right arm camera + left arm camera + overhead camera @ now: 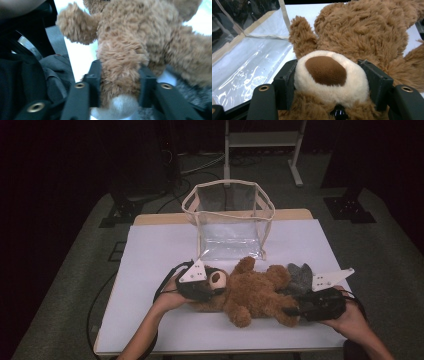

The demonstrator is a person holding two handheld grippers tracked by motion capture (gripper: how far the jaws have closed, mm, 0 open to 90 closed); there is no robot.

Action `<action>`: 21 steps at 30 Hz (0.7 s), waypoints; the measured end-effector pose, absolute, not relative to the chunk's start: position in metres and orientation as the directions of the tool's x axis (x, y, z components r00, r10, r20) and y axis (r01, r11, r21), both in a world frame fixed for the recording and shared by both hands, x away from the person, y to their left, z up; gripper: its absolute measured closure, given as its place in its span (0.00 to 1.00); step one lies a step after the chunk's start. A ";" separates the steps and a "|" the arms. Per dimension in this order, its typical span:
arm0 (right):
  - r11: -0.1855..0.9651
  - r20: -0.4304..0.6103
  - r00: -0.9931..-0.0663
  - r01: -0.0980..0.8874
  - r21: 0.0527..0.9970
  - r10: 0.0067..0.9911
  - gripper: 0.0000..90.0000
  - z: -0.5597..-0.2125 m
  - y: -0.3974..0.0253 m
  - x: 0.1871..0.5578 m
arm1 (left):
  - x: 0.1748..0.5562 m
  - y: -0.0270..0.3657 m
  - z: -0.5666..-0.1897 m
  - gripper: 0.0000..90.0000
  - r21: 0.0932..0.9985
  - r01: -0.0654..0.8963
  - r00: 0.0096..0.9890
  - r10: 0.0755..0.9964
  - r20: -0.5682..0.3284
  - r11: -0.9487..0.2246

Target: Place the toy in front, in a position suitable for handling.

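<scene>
The left claw [212, 291] is closed on the teddy bear [252, 292] at its pale muzzle [328, 75]: in the left gripper view the two black jaws press in on either side of the snout, with the brown nose patch between them. The right claw [291, 310] is clamped on one of the bear's legs [120, 75], the fur bulging between the jaws and the pale foot pad [117, 108] poking out toward the camera.

The bear lies on its back on the white desk [150, 270], its long axis running across the desk from one claw to the other, head at the person's left and legs at the right. So each claw holds one end, and the body hangs between them, resting on the desk.

Beyond the bear, toward the far edge of the desk, stands a clear plastic bag [230, 220] with a cream trim, its mouth open upward. It sits just behind the bear's raised arm, slightly nearer the left claw. A grey soft thing [300, 276] lies by the bear's legs, near the right claw.

The likely move is a lift with both claws together, forward and up over the bag's rim, keeping the bear level.
</scene>
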State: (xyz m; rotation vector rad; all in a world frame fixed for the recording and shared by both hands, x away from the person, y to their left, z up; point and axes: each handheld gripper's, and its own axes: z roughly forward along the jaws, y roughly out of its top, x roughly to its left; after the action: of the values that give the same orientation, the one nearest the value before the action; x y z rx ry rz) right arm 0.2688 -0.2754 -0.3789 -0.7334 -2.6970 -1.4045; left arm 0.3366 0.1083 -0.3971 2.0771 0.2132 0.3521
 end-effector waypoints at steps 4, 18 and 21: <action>0.476 0.248 -0.895 0.413 0.777 0.372 0.44 -0.386 -0.283 0.267 | 0.331 0.109 -0.395 0.35 0.854 0.007 0.940 0.294 0.172 -0.520; 0.336 0.138 -0.715 0.478 0.812 0.685 0.35 -0.405 -0.337 0.304 | 0.332 0.133 -0.391 0.15 0.892 0.096 0.915 0.392 0.096 -0.442; 0.379 0.118 -0.720 0.489 0.786 0.684 0.34 -0.417 -0.327 0.318 | 0.330 0.137 -0.393 0.22 0.902 0.074 0.925 0.368 0.097 -0.425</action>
State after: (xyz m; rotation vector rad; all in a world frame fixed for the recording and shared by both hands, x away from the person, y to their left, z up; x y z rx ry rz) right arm 0.3183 -0.3269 -0.4166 -1.2096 -2.7894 -1.4524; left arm 0.3300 0.1369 -0.3931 1.9957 0.3186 0.3387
